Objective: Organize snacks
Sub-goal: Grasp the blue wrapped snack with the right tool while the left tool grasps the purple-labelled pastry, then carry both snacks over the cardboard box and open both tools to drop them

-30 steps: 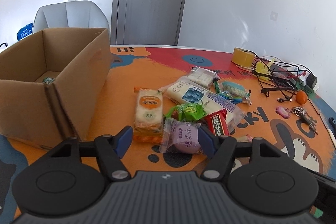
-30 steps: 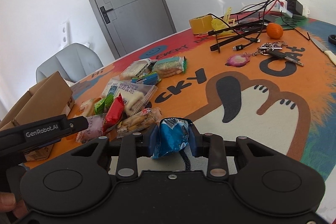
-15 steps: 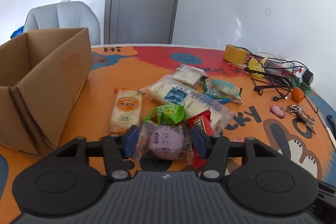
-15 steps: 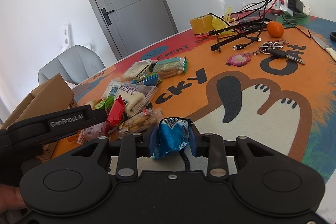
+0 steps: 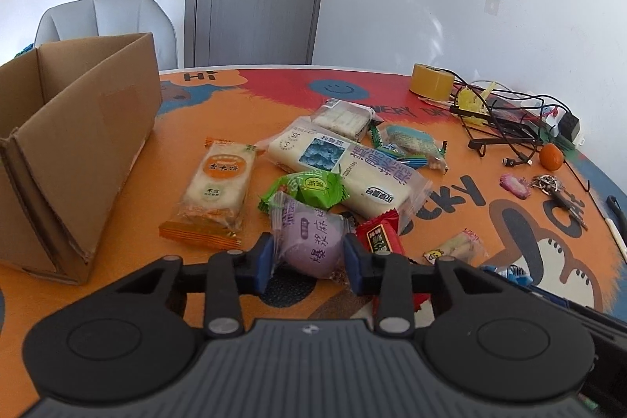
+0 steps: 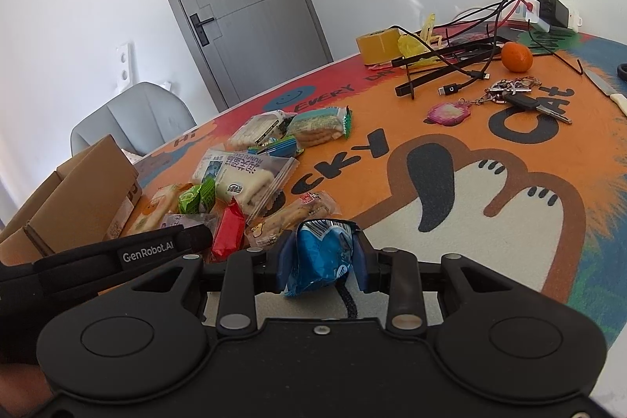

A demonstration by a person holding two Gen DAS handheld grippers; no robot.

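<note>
A pile of wrapped snacks lies mid-table. My left gripper [image 5: 307, 257] has its jaws closed against the sides of a purple round snack pack [image 5: 309, 241], which rests on the table beside a green pack [image 5: 309, 189] and a red pack [image 5: 378, 236]. An orange-labelled cake pack [image 5: 215, 190] lies to the left. My right gripper [image 6: 323, 259] is shut on a blue snack pack [image 6: 317, 261] and holds it above the table. The left gripper's arm [image 6: 117, 257] shows in the right wrist view.
An open cardboard box [image 5: 74, 143] stands at the left. A long blueberry bread pack [image 5: 345, 167] lies behind the pile. A tape roll [image 5: 431, 79], cables [image 5: 505, 128], an orange [image 5: 550, 155] and keys [image 5: 556, 189] lie at the right. A grey chair [image 5: 106, 22] stands behind the table.
My left gripper moved forward over the purple pack and closed its jaws from wide open onto the pack's sides. My right gripper stayed still with the blue pack.
</note>
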